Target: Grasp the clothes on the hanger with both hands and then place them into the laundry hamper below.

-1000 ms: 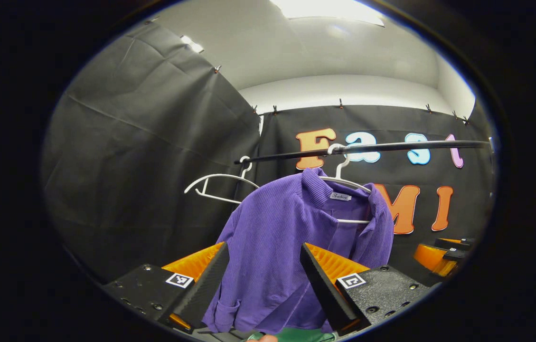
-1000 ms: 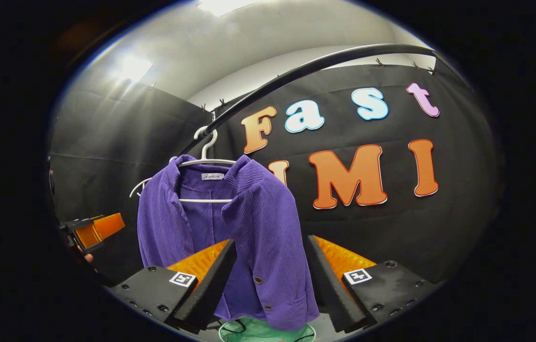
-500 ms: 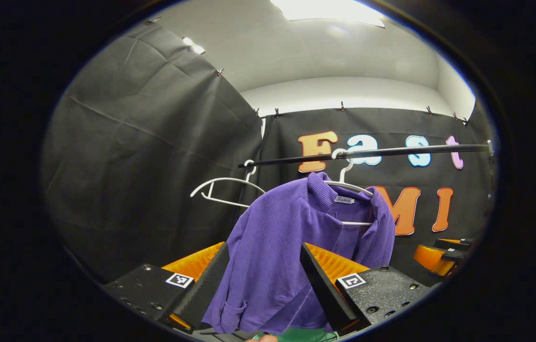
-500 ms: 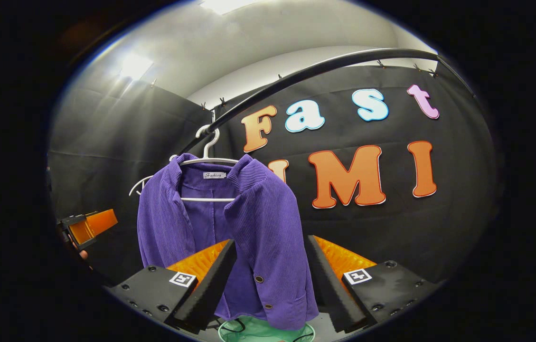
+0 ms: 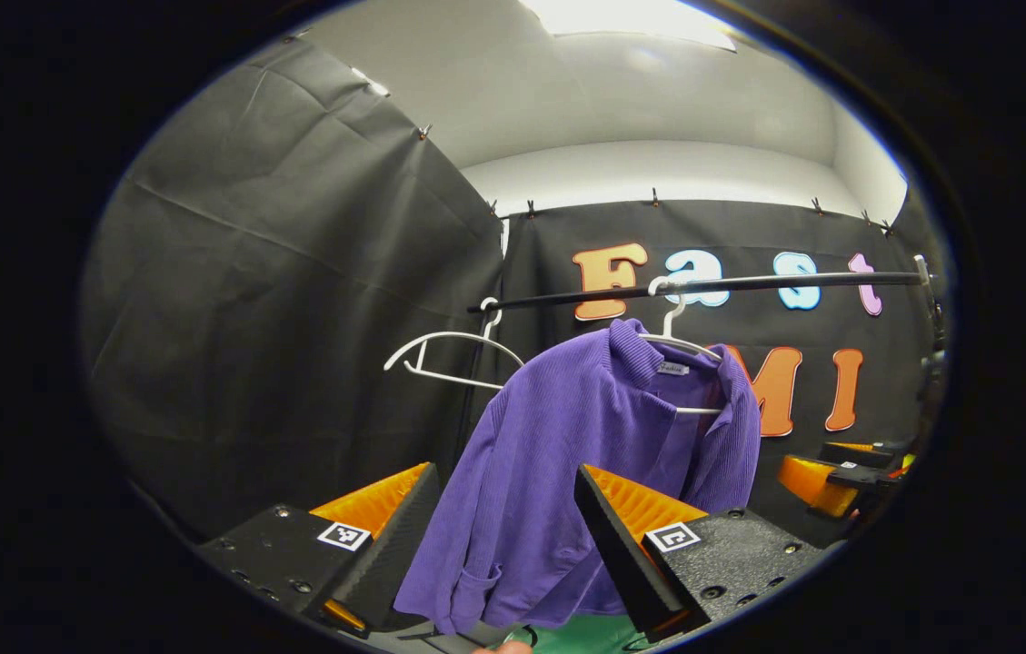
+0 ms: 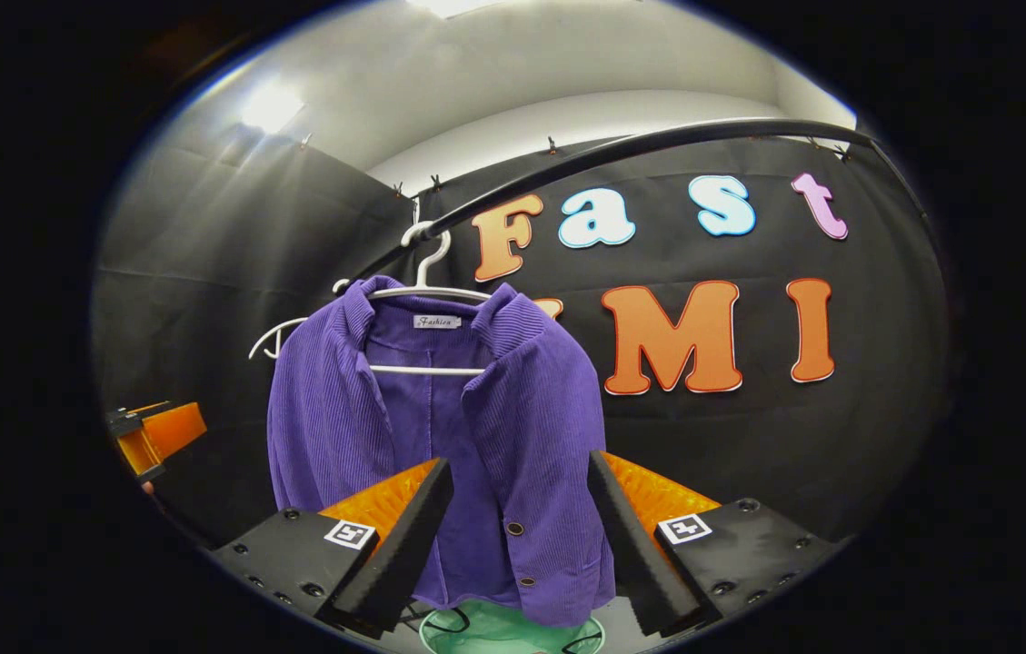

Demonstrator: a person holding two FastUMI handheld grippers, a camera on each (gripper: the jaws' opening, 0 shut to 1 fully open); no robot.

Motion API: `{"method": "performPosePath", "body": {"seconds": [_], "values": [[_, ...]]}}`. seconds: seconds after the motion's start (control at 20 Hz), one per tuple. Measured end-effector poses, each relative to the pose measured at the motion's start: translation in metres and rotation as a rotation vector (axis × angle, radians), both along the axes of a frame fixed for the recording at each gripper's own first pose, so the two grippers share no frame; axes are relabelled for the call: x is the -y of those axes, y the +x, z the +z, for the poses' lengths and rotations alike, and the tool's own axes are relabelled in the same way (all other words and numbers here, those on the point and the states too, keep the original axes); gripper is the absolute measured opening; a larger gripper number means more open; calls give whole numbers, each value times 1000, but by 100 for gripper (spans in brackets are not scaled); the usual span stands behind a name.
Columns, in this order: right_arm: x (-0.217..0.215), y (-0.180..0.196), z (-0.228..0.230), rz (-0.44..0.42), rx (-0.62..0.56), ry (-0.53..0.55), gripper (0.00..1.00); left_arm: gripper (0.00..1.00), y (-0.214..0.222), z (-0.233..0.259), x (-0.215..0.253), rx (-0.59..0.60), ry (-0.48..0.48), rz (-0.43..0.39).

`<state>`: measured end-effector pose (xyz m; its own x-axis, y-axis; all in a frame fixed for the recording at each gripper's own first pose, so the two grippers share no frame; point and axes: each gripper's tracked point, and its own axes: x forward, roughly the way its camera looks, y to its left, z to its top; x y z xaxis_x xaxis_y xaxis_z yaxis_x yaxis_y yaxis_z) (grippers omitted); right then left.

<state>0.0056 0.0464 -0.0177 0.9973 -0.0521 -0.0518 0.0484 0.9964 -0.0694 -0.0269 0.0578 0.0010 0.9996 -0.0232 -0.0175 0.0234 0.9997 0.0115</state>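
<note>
A purple ribbed jacket point(image 5: 585, 445) hangs on a white hanger point(image 5: 678, 338) from a black rail point(image 5: 749, 283). My left gripper point(image 5: 505, 477) is open and stands short of the jacket's left side, not touching it. In the right gripper view the jacket point(image 6: 440, 436) faces me with its front open on the hanger point(image 6: 426, 291). My right gripper point(image 6: 517, 463) is open in front of the buttoned edge, apart from the cloth. Below the hem sits the green laundry hamper point(image 6: 494, 633), also at the bottom of the left gripper view point(image 5: 590, 631).
An empty white hanger point(image 5: 449, 350) hangs on the rail left of the jacket. The right gripper point(image 5: 826, 477) shows far right in the left gripper view. The left gripper point(image 6: 154, 431) shows far left in the right gripper view. Black cloth walls close in behind and to the left.
Both grippers have shifted a little, so the jacket sits slightly farther right in each view. The jacket still hangs on its hanger and both grippers stay open.
</note>
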Motion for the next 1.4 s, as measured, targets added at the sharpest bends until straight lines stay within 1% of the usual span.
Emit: {"method": "performPosePath", "body": {"seconds": [0.05, 0.1, 0.2, 0.25, 0.3, 0.35, 0.4, 0.45, 0.5, 0.55, 0.6, 0.65, 0.7, 0.75, 0.8, 0.85, 0.9, 0.95, 1.0, 1.05, 1.1, 1.2, 1.25, 1.3, 1.35, 1.4], "values": [[-3, 7, -4, -8, -3, -8, 98, 92, -2, -2, -3, -1, -10, -11], [-5, 15, -11, -25, -9, -17, 94, 95, -3, -6, -5, -3, -15, -22], [-2, 29, -28, -76, -39, -39, 94, 95, -5, -21, -14, -16, -6, -31], [-2, 35, -31, -95, -37, -51, 94, 92, -4, -27, -18, -22, 0, -32], [-2, 43, -32, -108, -36, -63, 100, 95, -4, -31, -22, -27, 10, -27], [-3, 48, -34, -109, -42, -73, 94, 92, -3, -33, -27, -33, 24, -15], [-5, 55, -37, -97, -50, -81, 94, 92, -3, -33, -31, -31, 37, -2], [-6, 62, -40, -84, -51, -88, 98, 95, -3, -32, -32, -26, 45, 5], [-6, 70, -42, -73, -46, -95, 98, 92, -2, -30, -30, -18, 52, 12], [-6, 78, -45, -62, -45, -100, 98, 95, -1, -28, -30, -12, 63, 24], [-5, 86, -48, -55, -46, -98, 98, 95, 1, -27, -29, -11, 72, 43], [-4, 95, -53, -41, -47, -85, 98, 92, 2, -24, -27, -3, 73, 64], [-5, 104, -57, -23, -53, -72, 95, 95, 1, -20, -22, 2, 69, 85], [-2, 112, -60, -12, -55, -64, 98, 95, 0, -19, -18, 4, 63, 102], [2, 121, -65, -9, -62, -62, 100, 99, -2, -19, -11, 4, 57, 113], [11, 131, -68, -20, -64, -62, 98, 95, -4, -20, -4, 1, 56, 125], [23, 141, -72, -48, -64, -65, 98, 92, -5, -20, 3, 0, 63, 139], [35, 147, -76, -74, -74, -53, 94, 92, -6, -21, 7, -2, 71, 159], [46, 150, -77, -85, -71, -39, 98, 95, -7, -22, 11, -4, 74, 180], [48, 151, -74, -76, -55, -19, 98, 92, -8, -23, 16, -6, 76, 195], [51, 153, -71, -61, -38, -7, 94, 92, -7, -25, 22, -9, 83, 208], [66, 153, -69, -36, -27, 17, 68, 92, -2, -26, 34, -9, 94, 213], [74, 151, -69, -23, -31, 26, 55, 95, 3, -26, 43, -4, 96, 202], [78, 153, -69, -8, -33, 36, 42, 95, 7, -26, 51, -2, 92, 189], [84, 150, -64, 9, -29, 50, 28, 92, 11, -27, 57, -3, 84, 178], [85, 151, -61, 30, -22, 58, 15, 92, 15, -29, 64, -7, 70, 165]]}}
